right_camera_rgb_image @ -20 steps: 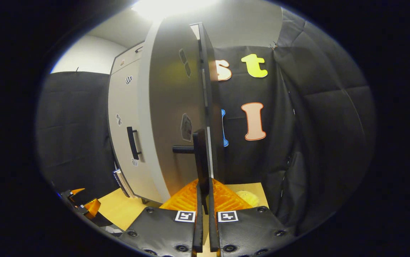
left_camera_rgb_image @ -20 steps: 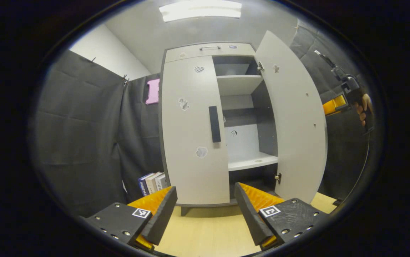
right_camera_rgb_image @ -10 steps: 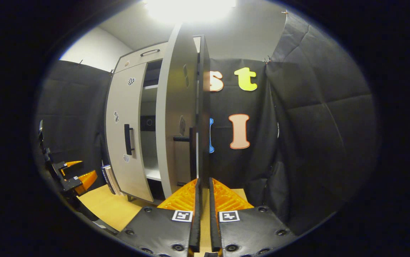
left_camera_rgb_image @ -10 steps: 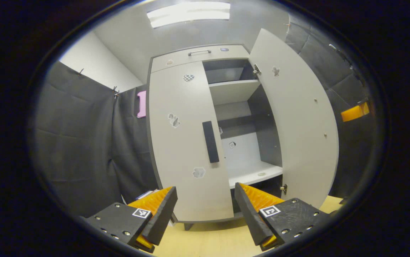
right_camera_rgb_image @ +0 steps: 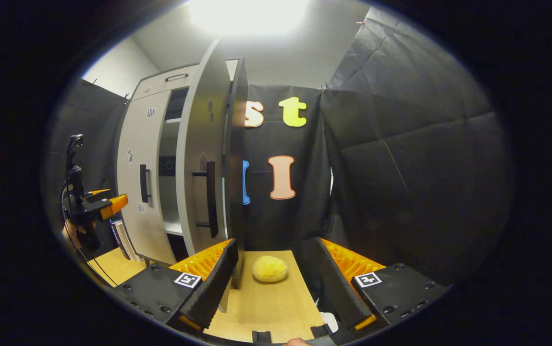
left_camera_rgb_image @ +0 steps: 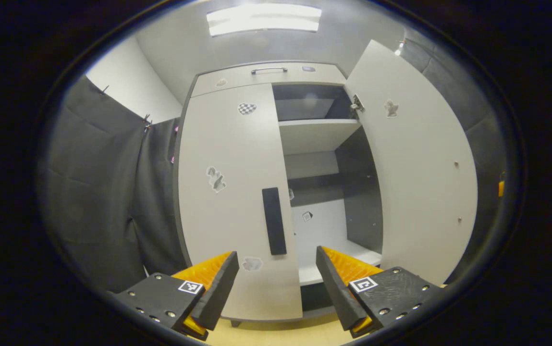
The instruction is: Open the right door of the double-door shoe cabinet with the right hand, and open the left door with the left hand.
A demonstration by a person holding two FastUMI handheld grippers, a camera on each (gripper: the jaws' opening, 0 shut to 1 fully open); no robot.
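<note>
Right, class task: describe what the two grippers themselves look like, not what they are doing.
The left gripper and right gripper are alike: two wedge-shaped fingers with ribbed faces, each on a flat plate studded with screws and bearing a square black-and-white marker. Seen from the right gripper view, the left gripper has a dark, tall upright body.

Recording booth: black cloth walls (right_camera_rgb_image: 400,144) around cabinet (left_camera_rgb_image: 237,192)
</note>
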